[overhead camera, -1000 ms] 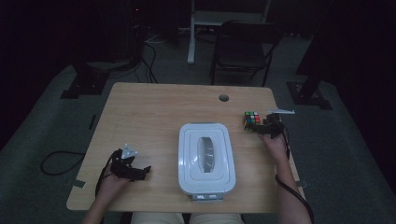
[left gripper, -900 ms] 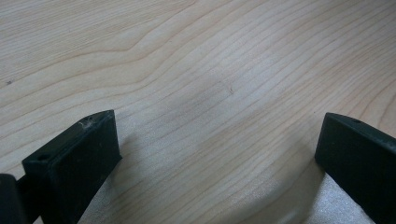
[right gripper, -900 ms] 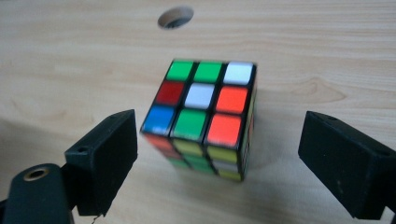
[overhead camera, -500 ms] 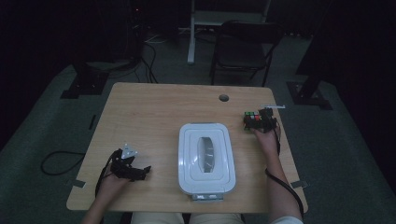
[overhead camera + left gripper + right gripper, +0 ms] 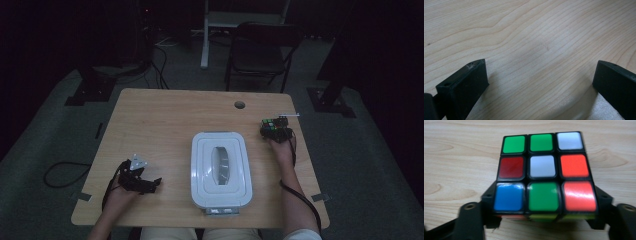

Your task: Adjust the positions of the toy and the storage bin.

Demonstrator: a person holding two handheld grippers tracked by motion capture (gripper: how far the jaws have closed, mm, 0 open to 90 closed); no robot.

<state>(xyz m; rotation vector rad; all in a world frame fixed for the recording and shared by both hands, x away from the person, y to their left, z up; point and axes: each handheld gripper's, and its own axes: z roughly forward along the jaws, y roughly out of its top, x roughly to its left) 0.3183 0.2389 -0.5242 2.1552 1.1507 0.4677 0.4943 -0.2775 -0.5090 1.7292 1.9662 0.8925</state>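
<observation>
Right now the right gripper (image 5: 278,131) is clenched on the cube (image 5: 544,173): in the right gripper view the two black jaws press against the cube's lower left and lower right sides, and its top face shows green, white, red, orange and blue tiles. In the high view the cube (image 5: 270,127) sits at the far right of the worktop (image 5: 170,120), near the right edge and well short of the far edge, with bare wood beyond it. To its left, toward the middle, lies a white lidded box (image 5: 220,169), near the cube but apart from it. A small round hole (image 5: 239,105) sits in the worktop beyond the box.

The left gripper (image 5: 141,181) rests low over the near left part of the worktop, its jaws spread wide with nothing between them; the left gripper view shows bare wood grain (image 5: 536,50) between and ahead of them. Open surface stretches from it to the box and up to the far left corner.
</observation>
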